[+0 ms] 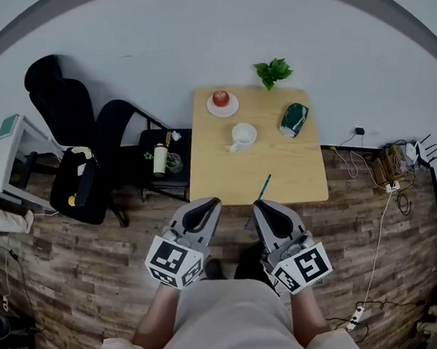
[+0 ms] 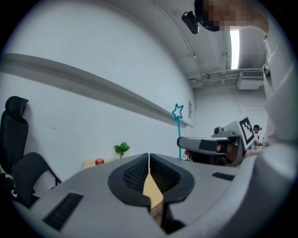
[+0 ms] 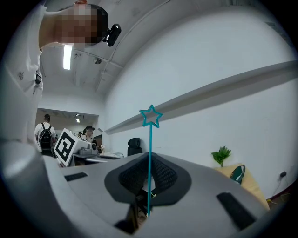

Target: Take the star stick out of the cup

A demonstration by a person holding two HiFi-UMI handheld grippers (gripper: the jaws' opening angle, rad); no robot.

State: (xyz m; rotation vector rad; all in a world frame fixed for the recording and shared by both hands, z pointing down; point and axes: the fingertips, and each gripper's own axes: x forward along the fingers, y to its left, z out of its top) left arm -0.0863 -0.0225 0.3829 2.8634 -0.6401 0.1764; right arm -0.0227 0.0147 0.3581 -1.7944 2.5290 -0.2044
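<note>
Head view: the right gripper (image 1: 263, 206) is pinching the star stick (image 1: 264, 188) low on its shaft. The stick is showing as a thin teal line against the near edge of the table (image 1: 301, 181). It is out of the cup (image 1: 243, 135), which is sitting near the table's middle, well apart from it. The left gripper (image 1: 210, 203) is hovering just beside the right one, off the same edge. The stick's top is too fine to make out from up here.

Left gripper view: this gripper's jaws are pressing together with nothing between them. Only this view is giving a side look at the stick, which is standing upright above the right gripper's tips, its star (image 2: 177, 111) at the top.

Right gripper view: the pads are closing on the slim shaft, which is running straight up between them to the open outline star. Only here is the grip itself showing. The stick is looking very light, thin and smooth, likely bendy plastic, so it may swivel in the pads. The lower shaft seems the place to hold, since the hollow star looks fragile.
</note>
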